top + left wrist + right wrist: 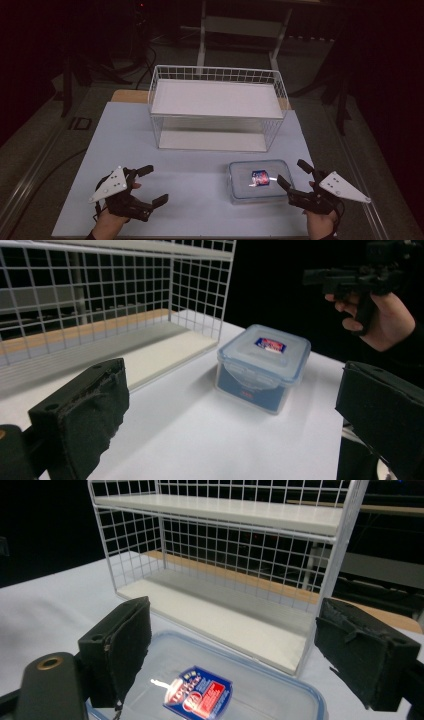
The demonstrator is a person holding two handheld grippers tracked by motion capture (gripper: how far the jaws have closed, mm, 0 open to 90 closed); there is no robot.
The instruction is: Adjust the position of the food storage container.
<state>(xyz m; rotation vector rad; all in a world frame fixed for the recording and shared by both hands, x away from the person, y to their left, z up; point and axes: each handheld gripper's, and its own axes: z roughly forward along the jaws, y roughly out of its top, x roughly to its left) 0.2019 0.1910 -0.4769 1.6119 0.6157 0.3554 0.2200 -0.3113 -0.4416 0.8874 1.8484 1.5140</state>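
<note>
Hovering low over the worktop (150, 150) near its front-left corner, the left tongs (156, 185) are gaping wide, empty. Right tongs (293, 173) are spread too, angling over the lidded plastic box (257, 180) sitting front-right.

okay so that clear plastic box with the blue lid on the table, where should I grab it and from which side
Probably take the lidded box across its short sides, coming down from above with the right gripper, whose open jaws are nearest it. The box lies flat and closed on the table with open space around it, and the wire shelf rack stands well behind.
</note>
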